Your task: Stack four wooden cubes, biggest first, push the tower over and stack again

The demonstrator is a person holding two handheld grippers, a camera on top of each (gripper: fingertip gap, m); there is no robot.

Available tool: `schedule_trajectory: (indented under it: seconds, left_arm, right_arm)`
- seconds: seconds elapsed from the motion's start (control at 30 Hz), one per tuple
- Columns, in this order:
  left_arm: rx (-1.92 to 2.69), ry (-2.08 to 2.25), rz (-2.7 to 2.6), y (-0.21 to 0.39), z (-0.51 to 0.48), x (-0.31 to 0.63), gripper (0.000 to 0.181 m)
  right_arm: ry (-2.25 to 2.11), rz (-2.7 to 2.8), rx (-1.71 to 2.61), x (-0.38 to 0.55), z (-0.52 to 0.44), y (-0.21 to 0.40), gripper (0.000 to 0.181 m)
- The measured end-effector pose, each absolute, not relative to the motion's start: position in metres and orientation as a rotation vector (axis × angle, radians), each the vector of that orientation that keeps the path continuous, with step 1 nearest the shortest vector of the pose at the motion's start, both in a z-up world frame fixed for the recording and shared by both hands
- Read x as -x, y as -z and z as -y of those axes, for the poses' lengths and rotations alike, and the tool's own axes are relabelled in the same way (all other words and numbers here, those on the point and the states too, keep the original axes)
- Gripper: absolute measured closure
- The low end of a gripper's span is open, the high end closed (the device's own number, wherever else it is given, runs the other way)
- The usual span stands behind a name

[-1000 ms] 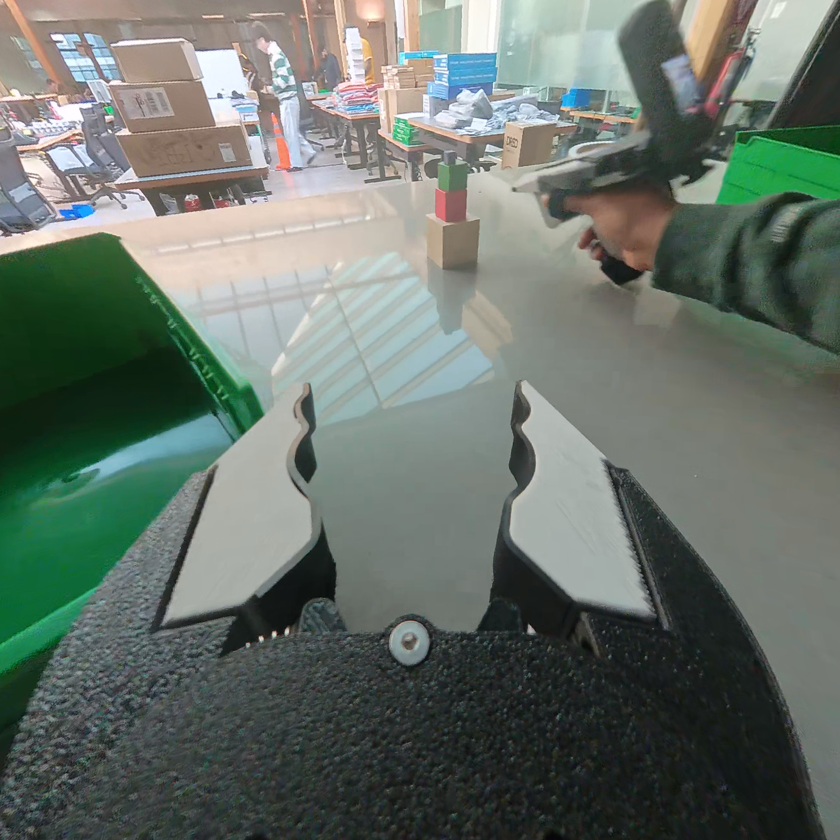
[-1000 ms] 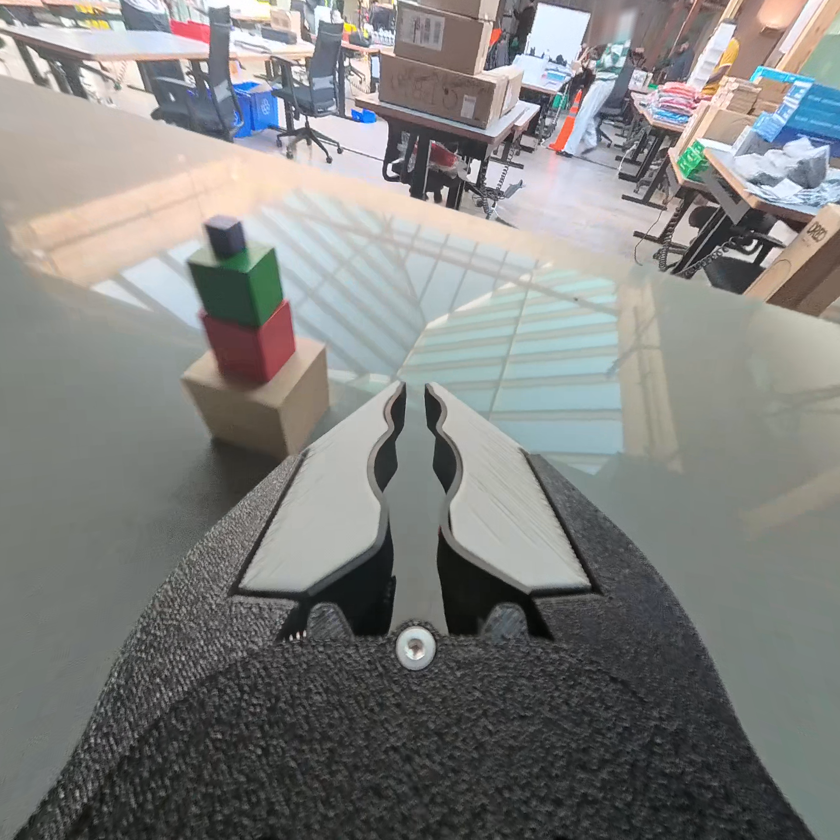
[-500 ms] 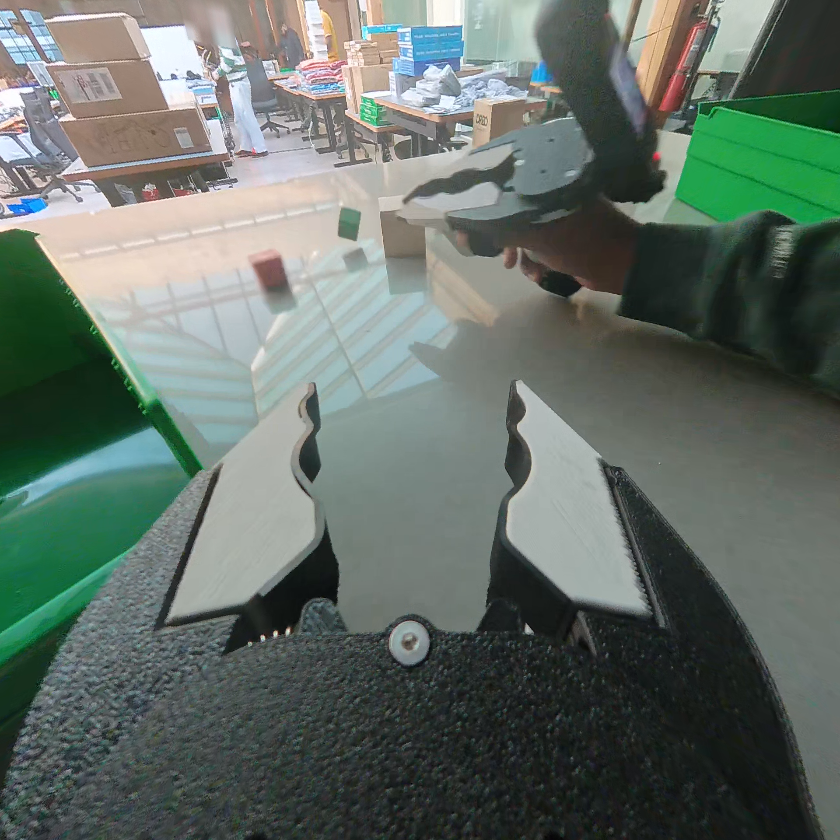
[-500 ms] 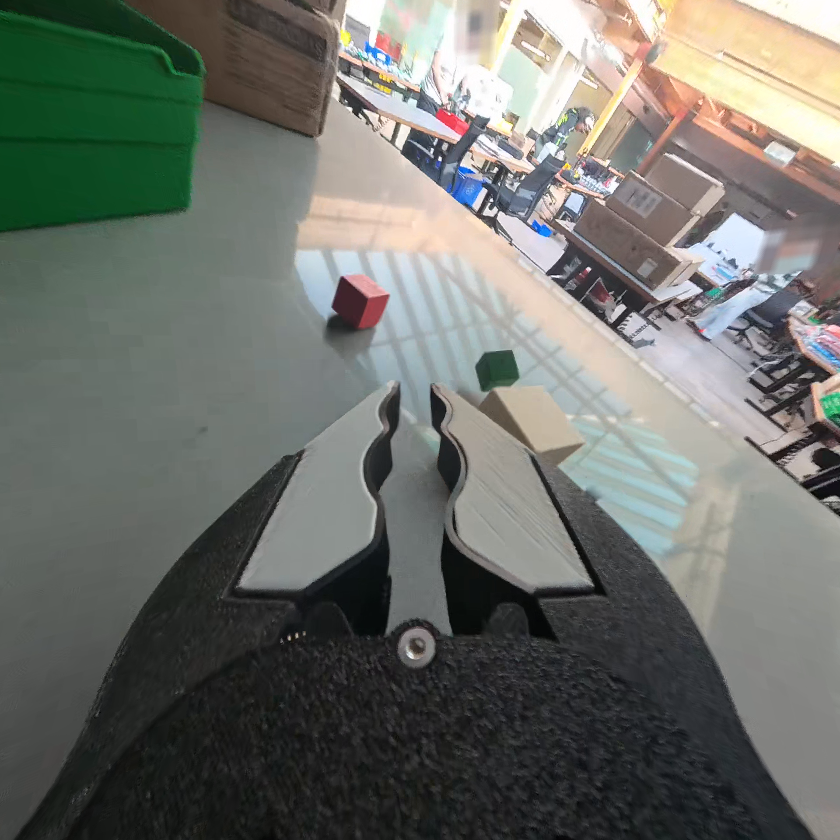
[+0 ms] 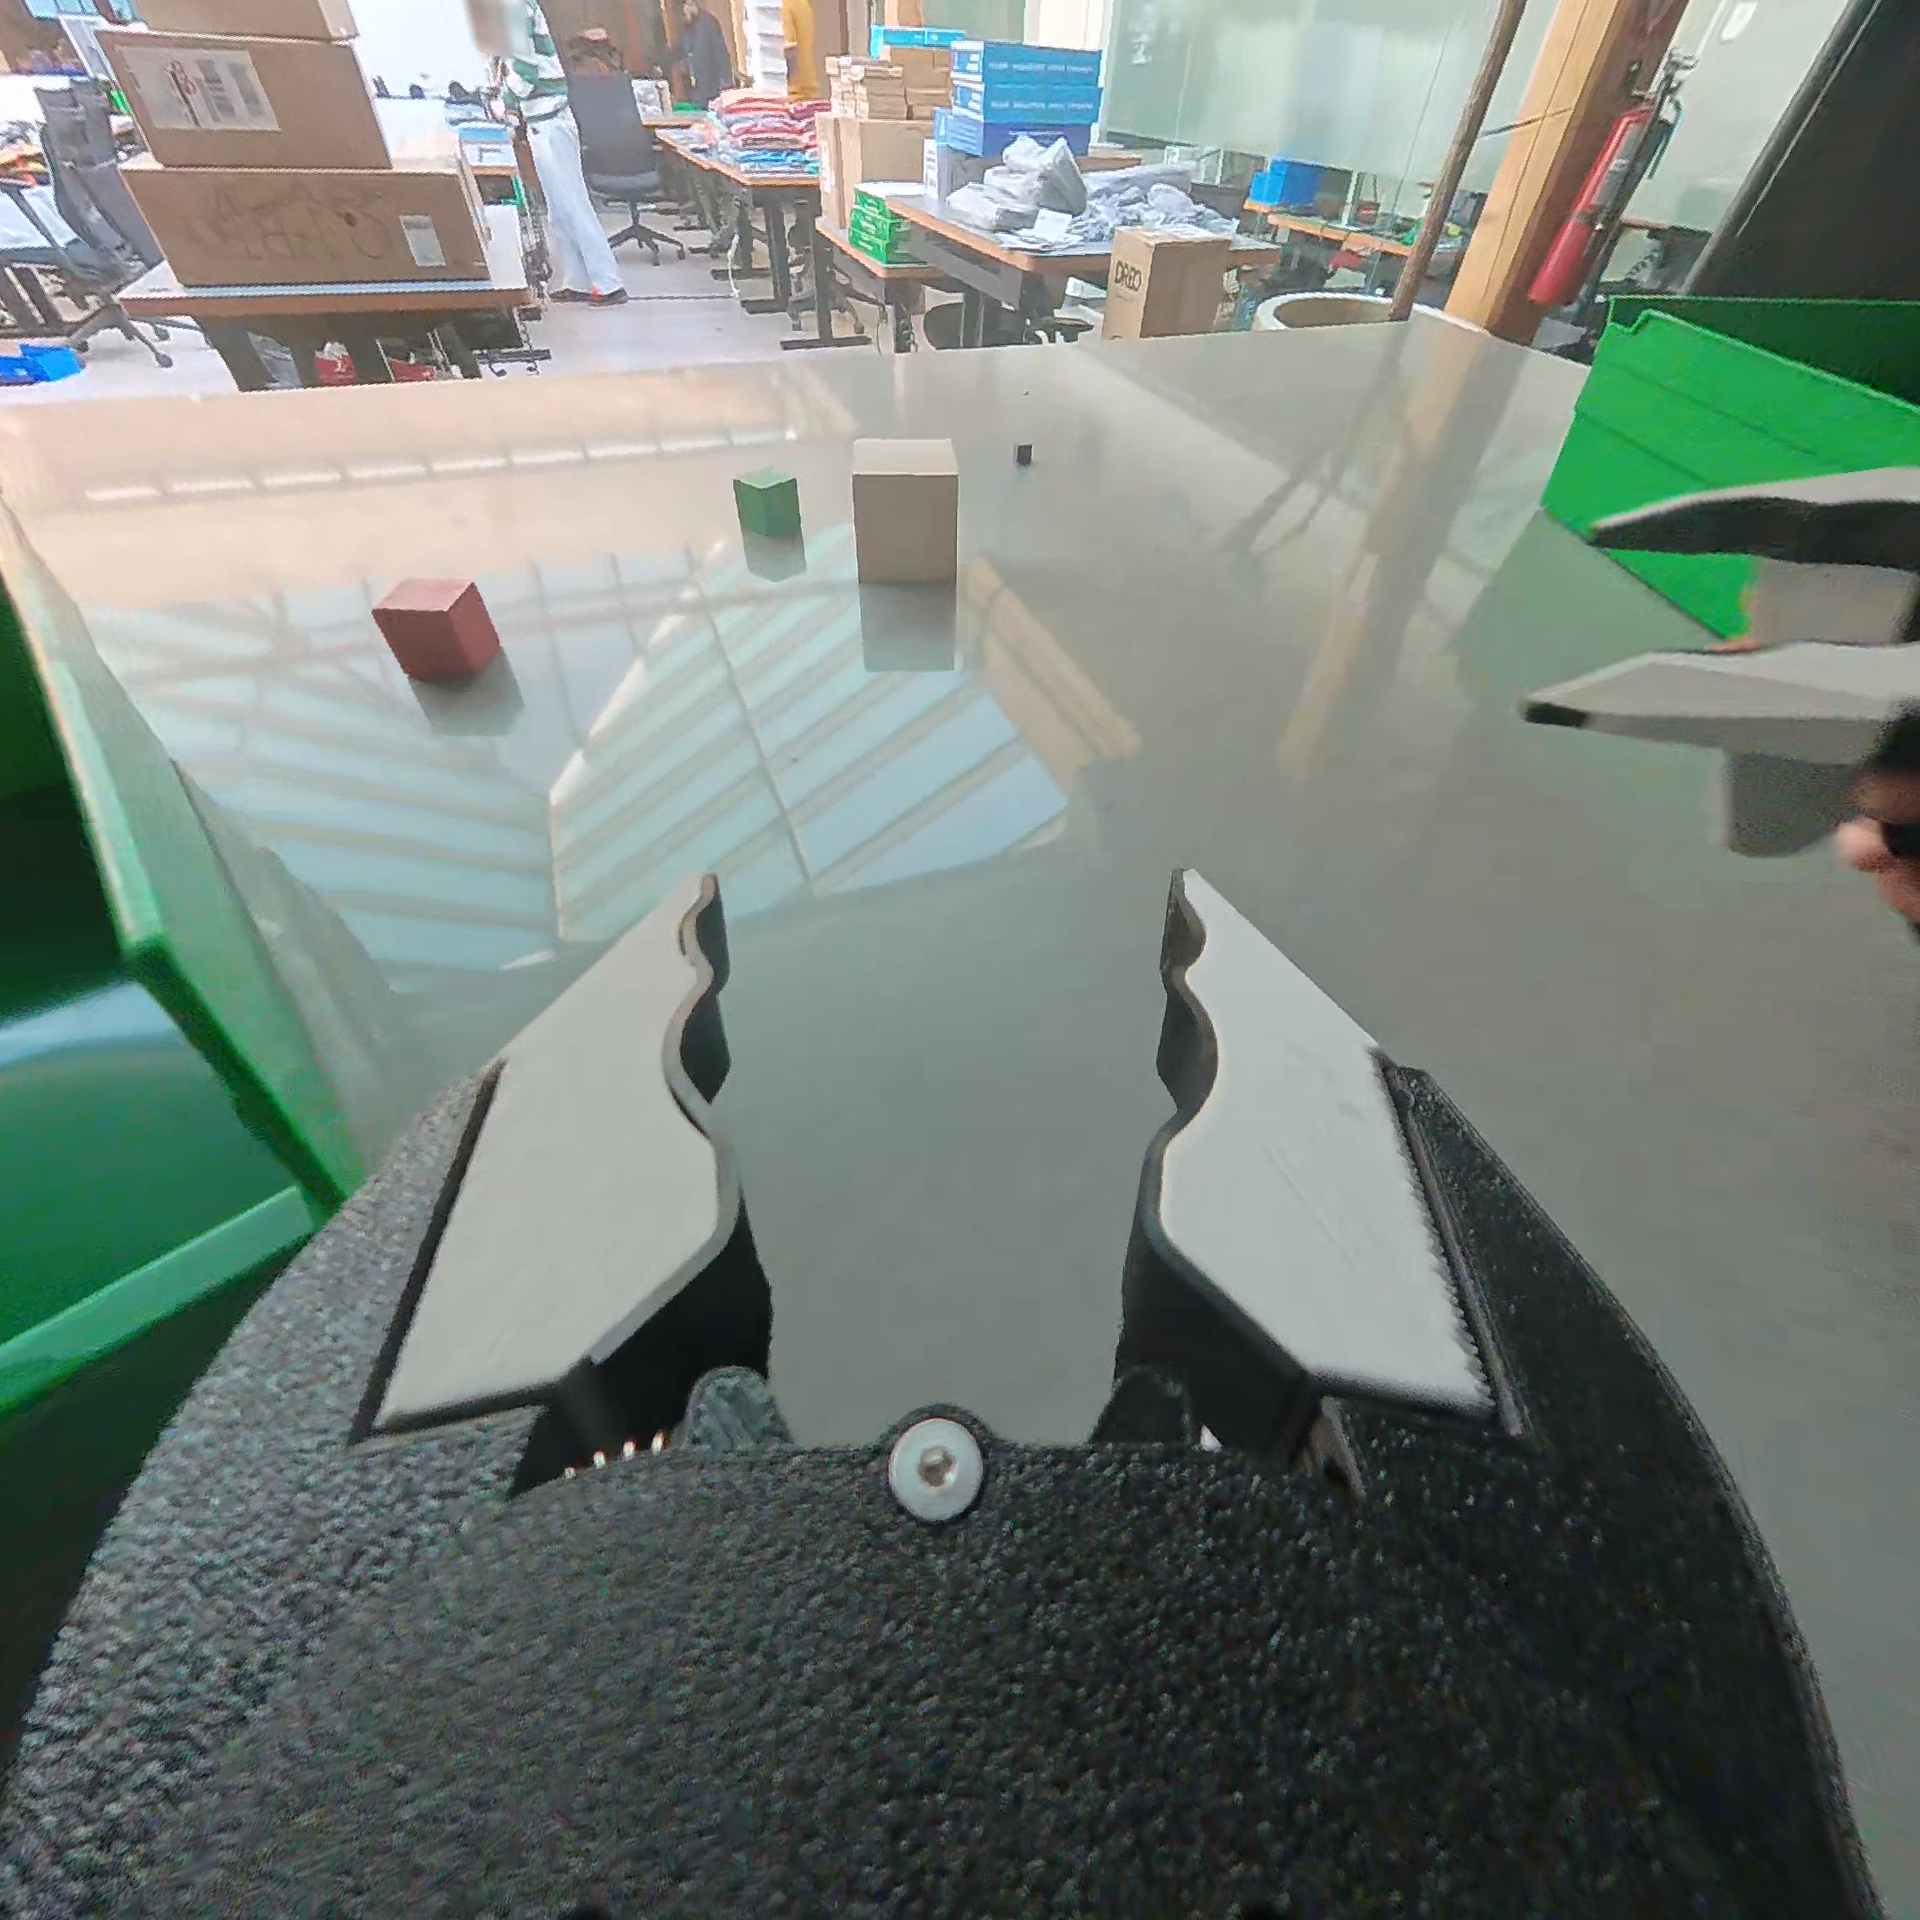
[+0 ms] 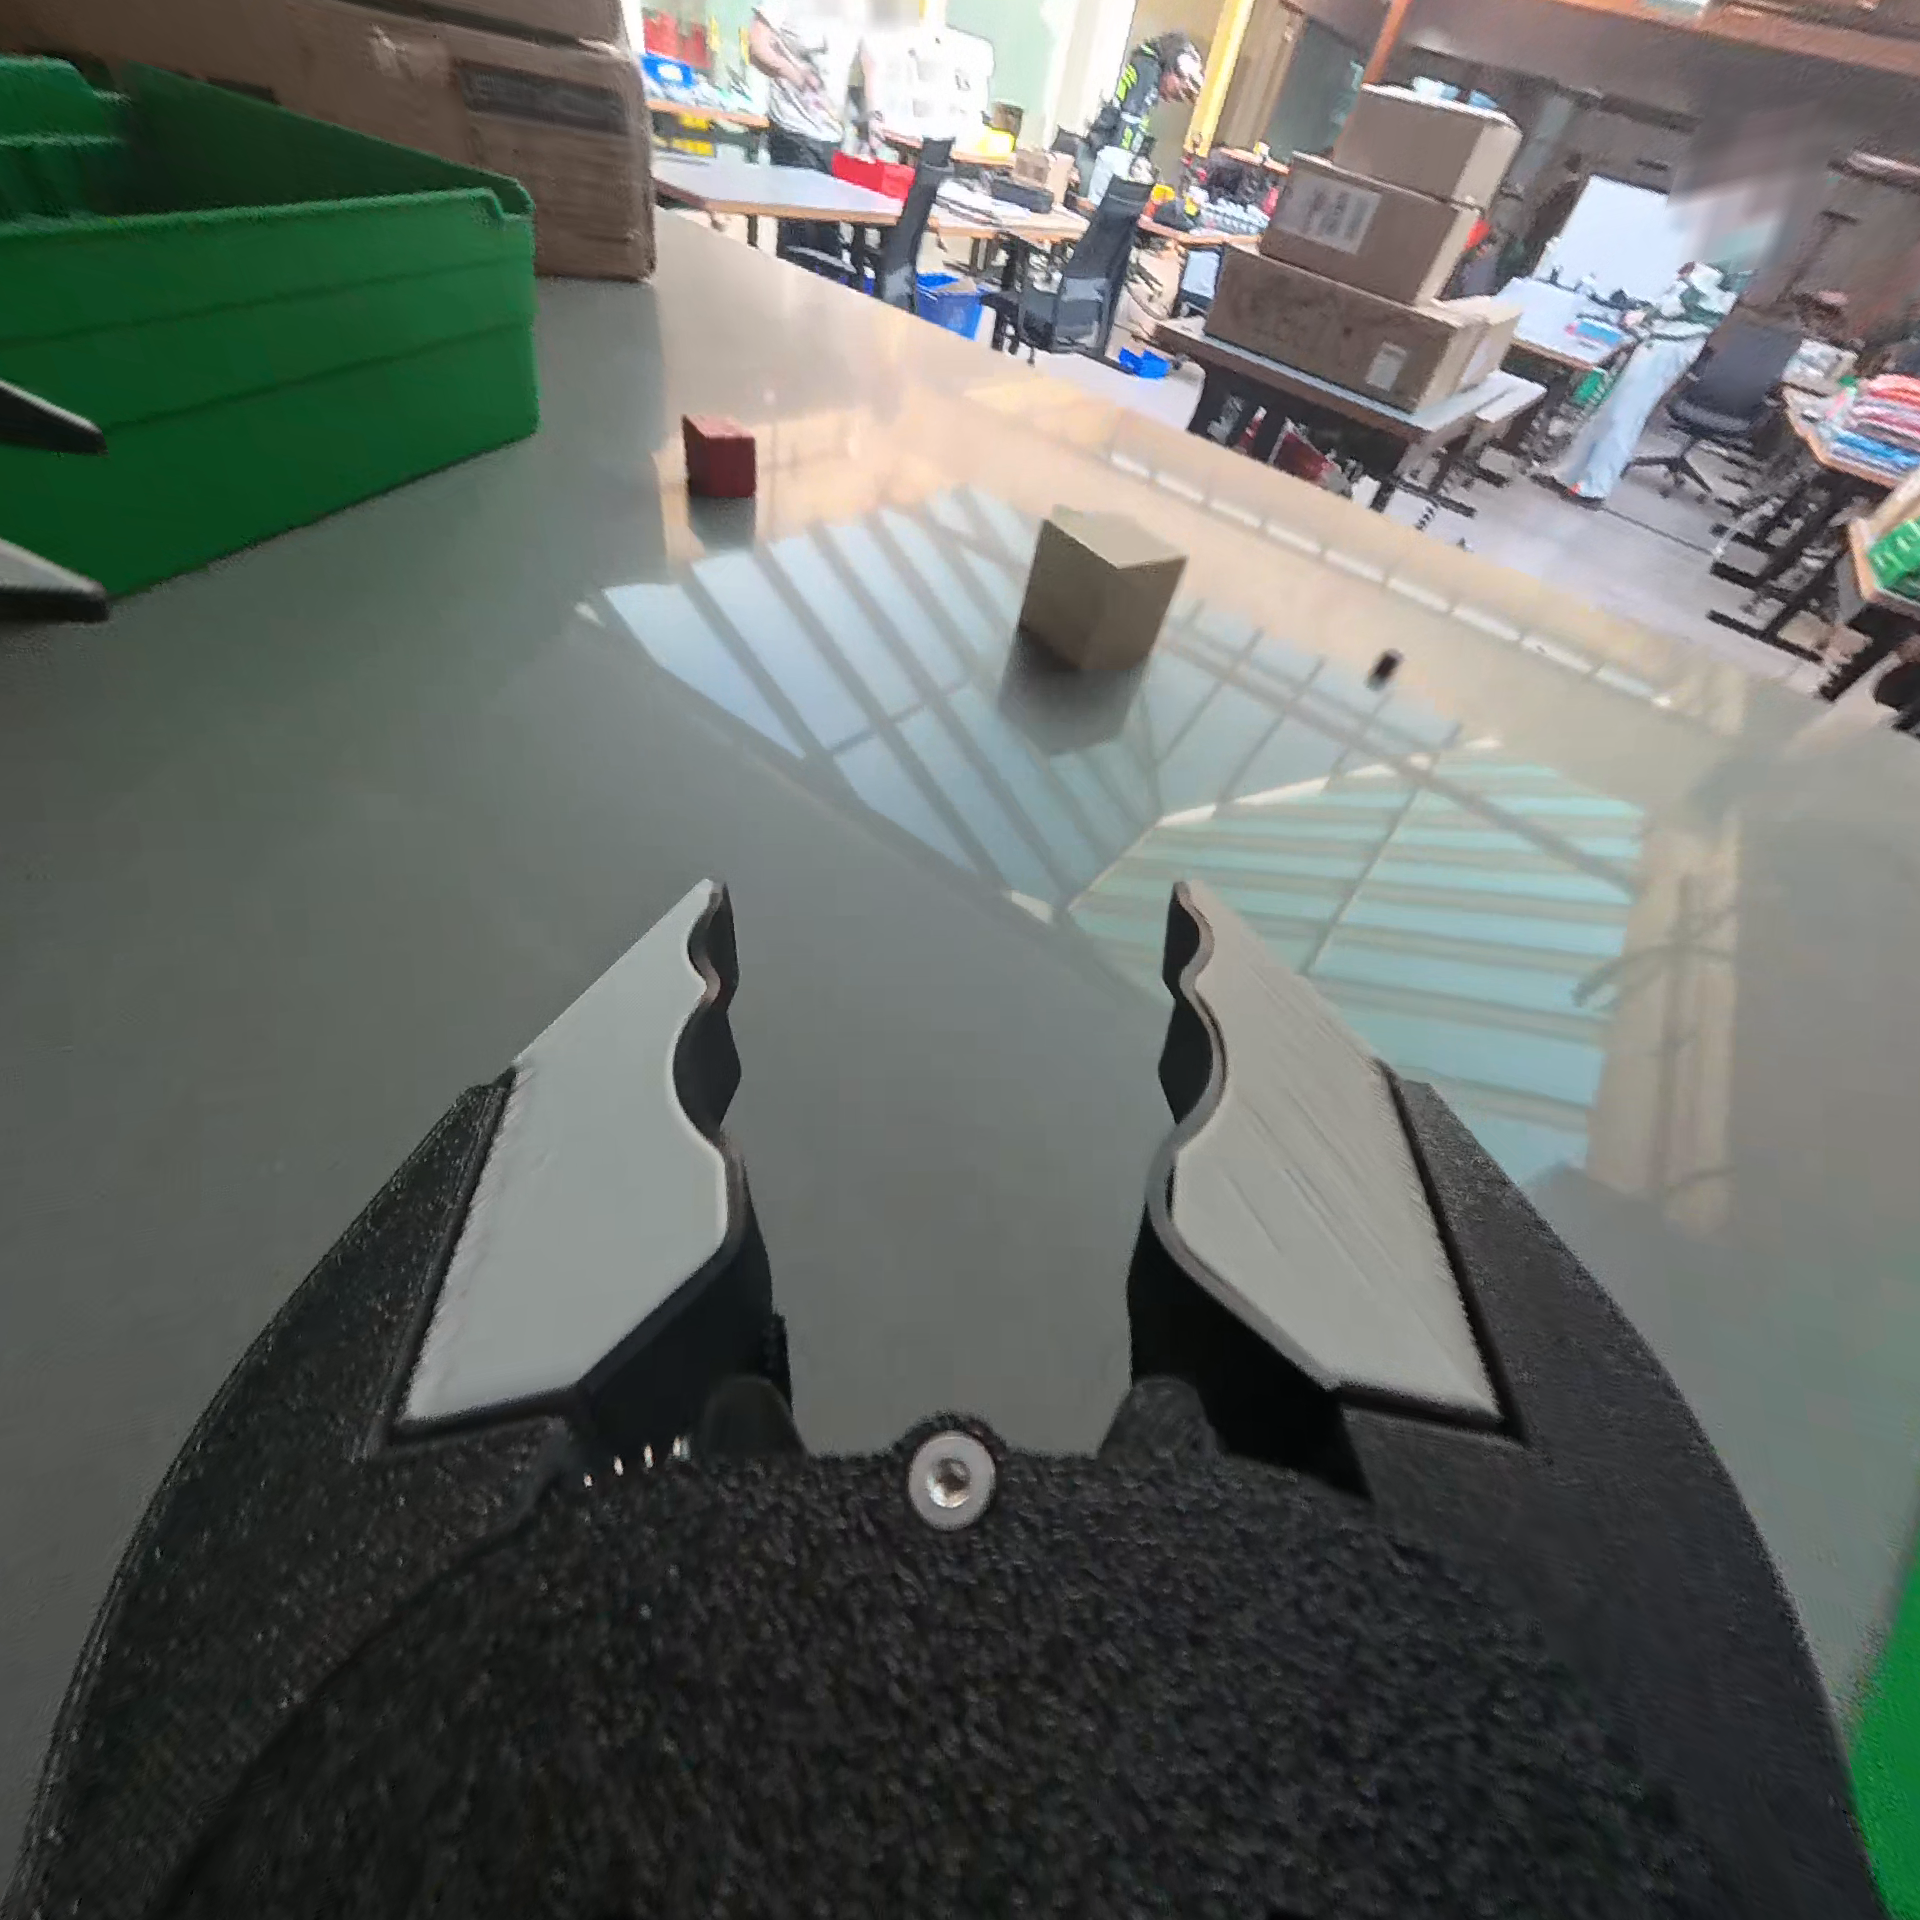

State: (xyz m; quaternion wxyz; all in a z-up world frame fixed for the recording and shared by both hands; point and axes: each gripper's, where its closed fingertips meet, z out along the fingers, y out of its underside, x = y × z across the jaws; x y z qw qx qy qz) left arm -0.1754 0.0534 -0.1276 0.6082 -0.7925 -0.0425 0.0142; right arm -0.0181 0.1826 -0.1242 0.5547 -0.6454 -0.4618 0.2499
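Nearest, the left hand-held gripper and right hand-held gripper hover spread apart and empty over the bare worktop. Farther off, apart, lie a red cube, tan block and tiny dark cube; the green cube appears only in the left view, probably hidden behind the tan block in the right.
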Motion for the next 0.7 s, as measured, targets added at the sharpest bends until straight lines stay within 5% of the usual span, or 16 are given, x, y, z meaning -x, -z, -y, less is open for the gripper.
schedule_trajectory:
  seconds: [0.7]
  left_arm:
    - [1.920, 0.015, 0.011, 0.117, -0.145, 0.154, 0.103]
  right_arm:
    - [-0.646, 0.766, 1.583, -0.083, -0.181, 0.101, 0.096]
